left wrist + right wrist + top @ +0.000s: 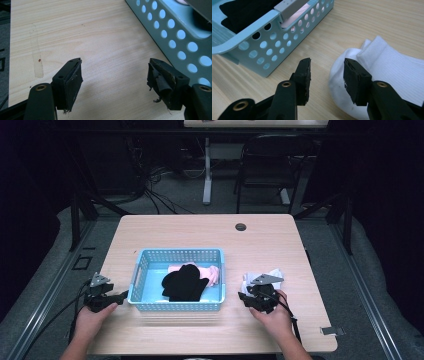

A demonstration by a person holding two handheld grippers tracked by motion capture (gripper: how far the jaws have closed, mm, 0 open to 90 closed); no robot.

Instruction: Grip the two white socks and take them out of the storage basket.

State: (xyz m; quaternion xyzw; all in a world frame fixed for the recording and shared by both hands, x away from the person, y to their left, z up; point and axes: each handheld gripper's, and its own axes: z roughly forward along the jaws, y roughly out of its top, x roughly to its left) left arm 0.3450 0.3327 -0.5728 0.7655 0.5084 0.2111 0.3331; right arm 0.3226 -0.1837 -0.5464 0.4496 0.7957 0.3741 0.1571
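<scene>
Left of the perforated light-blue plastic basket [150,265], the left gripper [115,75] hovers spread over pale wood-grain table [200,227]. Inside the basket lie black knit fabric [184,283] and pink cloth [212,272]. Right of it, the right gripper [327,75] gapes, empty, above a ribbed white sock [392,70].

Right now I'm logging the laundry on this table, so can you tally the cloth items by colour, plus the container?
Black cloth item, in the basket: 1
Pink cloth item, in the basket, partly under the black one: 1
White sock bundle, on the table right of the basket: 1 (how many socks it holds, I cannot tell)
Blue perforated basket: 1
Total: 4
</scene>
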